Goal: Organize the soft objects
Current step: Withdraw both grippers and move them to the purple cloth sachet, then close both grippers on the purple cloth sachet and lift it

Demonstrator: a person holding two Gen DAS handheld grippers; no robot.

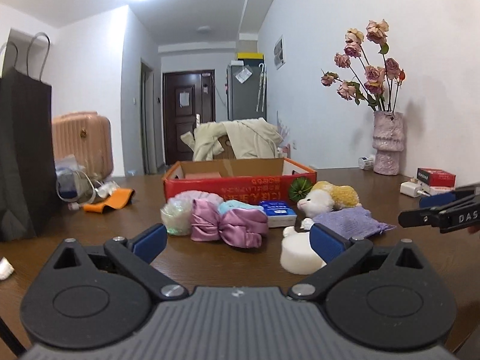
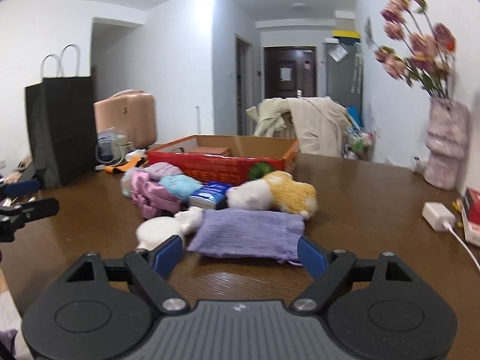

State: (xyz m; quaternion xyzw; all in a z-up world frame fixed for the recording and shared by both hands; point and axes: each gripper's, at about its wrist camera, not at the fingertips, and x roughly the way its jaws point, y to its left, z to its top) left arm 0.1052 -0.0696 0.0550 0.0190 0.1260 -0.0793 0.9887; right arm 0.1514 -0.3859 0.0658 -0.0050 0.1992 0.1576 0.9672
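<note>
Both grippers wide open, holding nothing. Left gripper (image 1: 238,240) low over bare table (image 1: 210,265), white foam puck (image 1: 300,253) beside its right finger. Right gripper (image 2: 240,253) straddles near edge of purple cloth pouch (image 2: 247,232), long axis left-right. Soft pile sits near side of red box (image 2: 222,163); bare tabletop right.

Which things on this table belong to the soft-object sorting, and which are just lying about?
Job: pink satin bow, plush toy, purple cloth pouch, white sponge, red box.

Lying about: black paper bag, vase of flowers, white charger.
</note>
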